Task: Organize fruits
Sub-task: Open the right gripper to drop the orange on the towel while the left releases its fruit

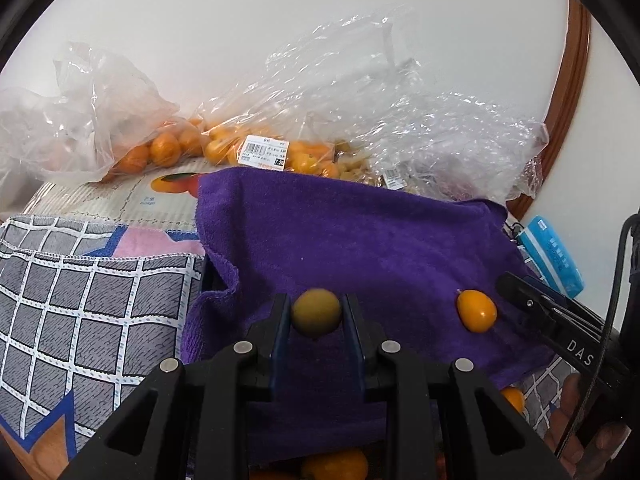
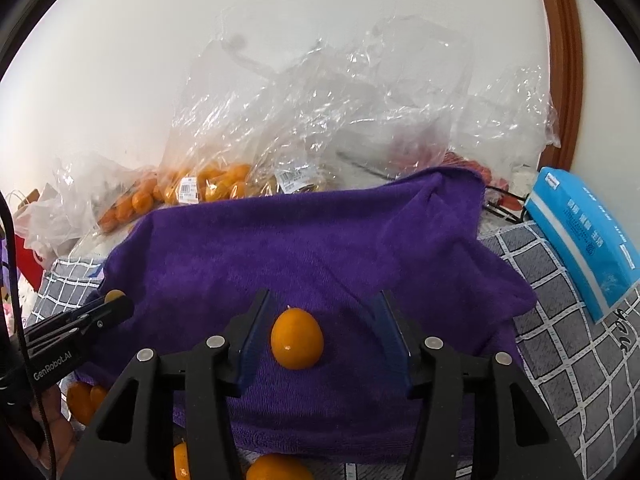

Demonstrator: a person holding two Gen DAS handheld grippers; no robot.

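Angled down over the purple towel (image 1: pixel 360 232), the left gripper (image 1: pixel 316 312) clamps a greenish fruit (image 1: pixel 316 312); the right gripper (image 2: pixel 324 332) stands apart around an orange fruit (image 2: pixel 297 338).

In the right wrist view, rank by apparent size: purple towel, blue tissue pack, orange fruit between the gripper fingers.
1. Purple towel, by far the largest.
2. Blue tissue pack.
3. Orange fruit, smallest, though it sits nearest the camera, so it looks bigger than it really is.
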